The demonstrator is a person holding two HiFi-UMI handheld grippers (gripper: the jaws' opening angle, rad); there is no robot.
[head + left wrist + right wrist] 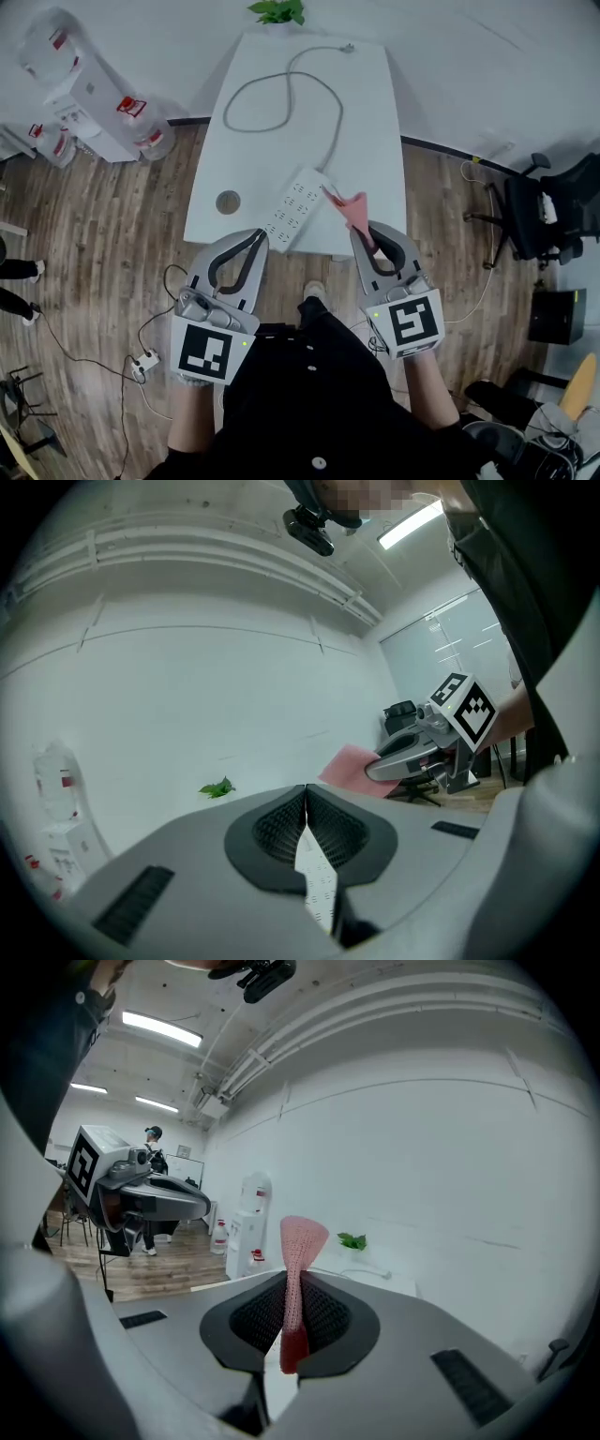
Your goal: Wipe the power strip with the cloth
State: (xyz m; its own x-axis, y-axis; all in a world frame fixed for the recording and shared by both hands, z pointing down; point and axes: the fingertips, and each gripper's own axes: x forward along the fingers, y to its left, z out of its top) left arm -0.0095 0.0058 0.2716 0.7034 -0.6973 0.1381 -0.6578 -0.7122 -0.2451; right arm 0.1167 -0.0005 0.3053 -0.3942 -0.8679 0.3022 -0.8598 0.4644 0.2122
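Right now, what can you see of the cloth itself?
The cloth is pink, with a mesh-like weave. The right gripper has its jaws shut on its bunched end; the free end fans out past the tips, above the near edge of the table, beside the power strip. Whether they touch is unclear.

A white tabletop (pixel 375 141) fills the upper centre of the head view, narrowing toward the top of the frame. A white power strip (pixel 295 208) lies diagonally on it at lower centre, one end reaching the near edge. Its grey cable (pixel 281 98) runs up from the strip in a wide loop across the middle and ends in a plug (pixel 348 47) near the far edge. A round grey cover (pixel 228 202) sits flat at the lower left of the tabletop. A green plant (pixel 277 11) shows at the far edge.
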